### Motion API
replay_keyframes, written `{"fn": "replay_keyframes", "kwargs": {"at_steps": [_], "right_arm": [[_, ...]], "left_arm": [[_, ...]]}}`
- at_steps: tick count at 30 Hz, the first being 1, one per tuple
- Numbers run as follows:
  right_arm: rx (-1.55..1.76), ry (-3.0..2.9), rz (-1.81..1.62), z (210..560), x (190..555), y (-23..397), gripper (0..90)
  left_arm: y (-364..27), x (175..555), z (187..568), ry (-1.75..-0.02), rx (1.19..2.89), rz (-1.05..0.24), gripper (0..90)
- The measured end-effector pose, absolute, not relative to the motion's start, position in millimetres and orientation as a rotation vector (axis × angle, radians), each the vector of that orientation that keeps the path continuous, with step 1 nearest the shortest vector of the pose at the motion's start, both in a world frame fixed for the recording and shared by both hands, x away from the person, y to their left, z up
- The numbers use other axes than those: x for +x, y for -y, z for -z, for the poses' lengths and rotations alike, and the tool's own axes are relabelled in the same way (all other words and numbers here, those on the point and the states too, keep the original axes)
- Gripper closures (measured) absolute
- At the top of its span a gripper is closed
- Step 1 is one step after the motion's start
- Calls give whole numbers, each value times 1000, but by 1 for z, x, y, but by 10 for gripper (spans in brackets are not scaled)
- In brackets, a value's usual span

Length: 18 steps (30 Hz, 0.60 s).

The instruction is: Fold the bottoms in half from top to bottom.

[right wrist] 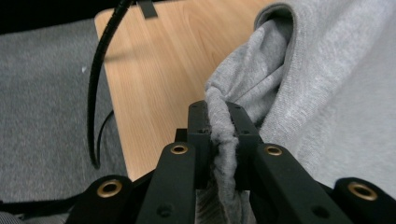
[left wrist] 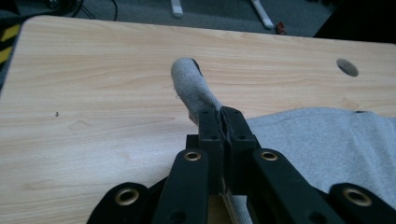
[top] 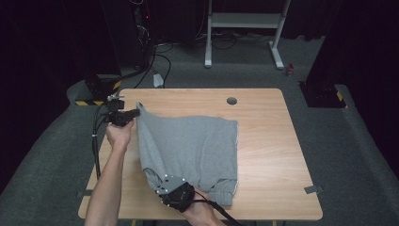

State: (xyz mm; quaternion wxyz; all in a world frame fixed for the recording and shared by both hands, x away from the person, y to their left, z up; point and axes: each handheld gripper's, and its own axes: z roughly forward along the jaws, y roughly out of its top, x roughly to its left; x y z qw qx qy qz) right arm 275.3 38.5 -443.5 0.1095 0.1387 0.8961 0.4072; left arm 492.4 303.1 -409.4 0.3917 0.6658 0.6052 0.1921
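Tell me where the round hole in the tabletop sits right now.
In the high view the round hole sits near the table's far edge, right of centre, just beyond the grey garment. In the left gripper view it shows at upper right.

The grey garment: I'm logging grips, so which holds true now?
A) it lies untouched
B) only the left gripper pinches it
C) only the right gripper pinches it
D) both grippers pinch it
D: the left gripper and the right gripper each have jaws closed on a fold of the grey garment.
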Motion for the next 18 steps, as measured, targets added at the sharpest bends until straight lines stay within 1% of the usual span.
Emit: {"fn": "replay_keyframes", "kwargs": {"at_steps": [4, 9, 18], "right_arm": [[443, -2600, -1243, 444, 276, -27, 826], [553, -2562, -1276, 446, 277, 4, 826], [656, -2488, -1303, 458, 266, 40, 826]], "left_arm": [[-282, 500, 403, -1479, 1721, -487, 875], [-247, 513, 407, -1434, 1734, -458, 875], [-182, 531, 409, -1337, 1859, -448, 875]]}}
